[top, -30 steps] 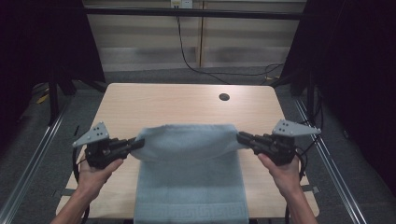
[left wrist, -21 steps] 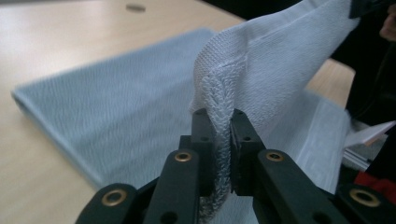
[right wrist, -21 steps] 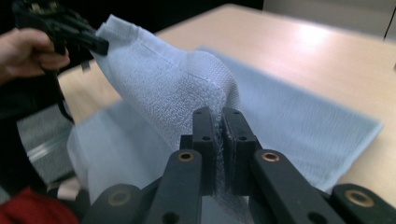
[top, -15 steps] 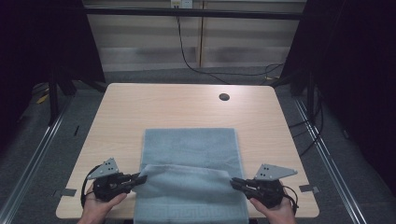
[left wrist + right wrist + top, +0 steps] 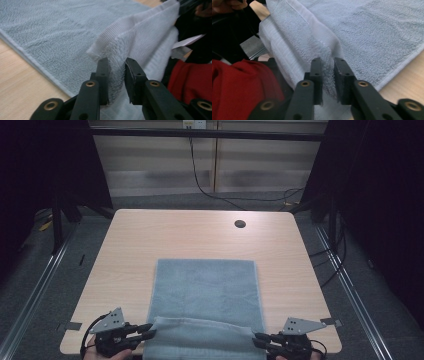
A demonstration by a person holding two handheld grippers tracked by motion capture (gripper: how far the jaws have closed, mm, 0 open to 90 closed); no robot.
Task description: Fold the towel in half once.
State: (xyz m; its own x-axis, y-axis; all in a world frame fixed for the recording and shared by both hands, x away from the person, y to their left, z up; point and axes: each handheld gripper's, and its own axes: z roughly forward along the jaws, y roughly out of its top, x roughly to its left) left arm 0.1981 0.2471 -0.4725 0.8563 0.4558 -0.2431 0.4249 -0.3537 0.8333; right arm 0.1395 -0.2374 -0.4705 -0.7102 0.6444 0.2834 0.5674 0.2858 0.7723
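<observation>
Wooden table (image 5: 150, 245), grey towel (image 5: 205, 285), dark room

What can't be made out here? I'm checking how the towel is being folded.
- Towel near edge: cut off by the high view's bottom border.
- Hands: mostly cropped there, behind the left gripper and right gripper.
- Cloth pinched between the jaws: layer count hidden in both gripper views.

Light wood table (image 5: 150, 245) with rounded corners and a dark round hole (image 5: 240, 224) near its far right. Grey carpet floor (image 5: 65, 285) around it. Metal rails (image 5: 37, 285) run along both sides. Pale panelled wall (image 5: 200, 165) behind, black cable (image 5: 200, 180) hanging down it. Dark curtains (image 5: 380, 195) left and right.
</observation>
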